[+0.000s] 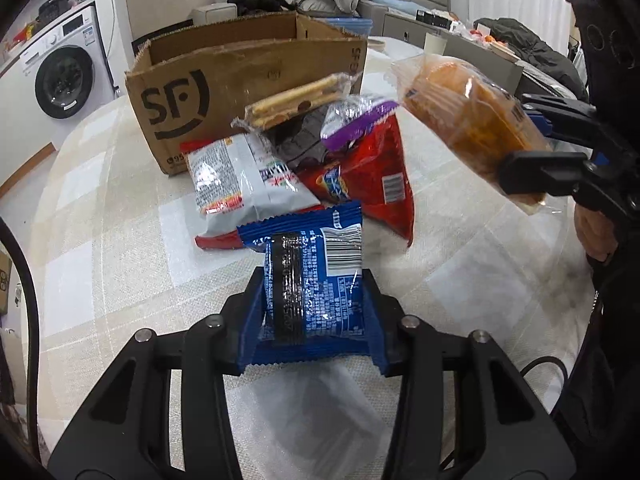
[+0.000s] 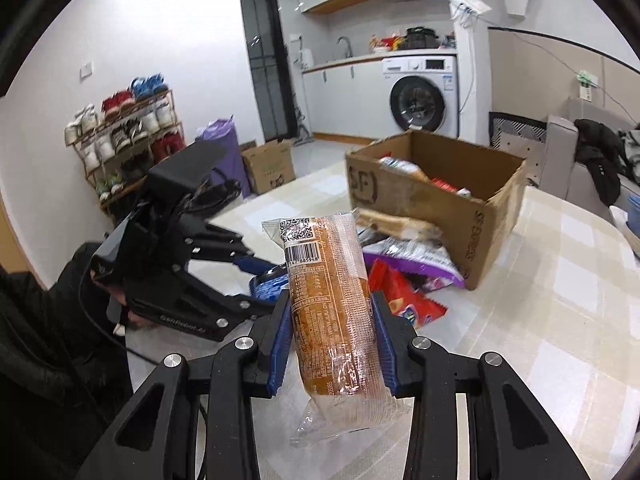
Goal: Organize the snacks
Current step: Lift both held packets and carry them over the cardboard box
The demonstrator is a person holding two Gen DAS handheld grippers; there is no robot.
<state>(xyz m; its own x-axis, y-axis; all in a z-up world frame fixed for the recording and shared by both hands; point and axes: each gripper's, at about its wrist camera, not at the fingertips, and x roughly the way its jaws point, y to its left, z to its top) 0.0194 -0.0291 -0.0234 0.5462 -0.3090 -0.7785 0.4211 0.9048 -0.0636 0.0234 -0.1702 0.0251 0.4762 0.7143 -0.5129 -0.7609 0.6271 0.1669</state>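
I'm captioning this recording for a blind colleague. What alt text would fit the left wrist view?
The left tongs grip a blue snack packet above a checked table. Beyond it, more snack bags lie piled against an open cardboard box. At right, the right tongs hold up a wrapped bread loaf.

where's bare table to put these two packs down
Bare cloth lies left of the white bag, and more lies right of the red bag, below the bread pack. The stretch under the blue pack is also free. It is crowded in front of the box, where snacks pile up.
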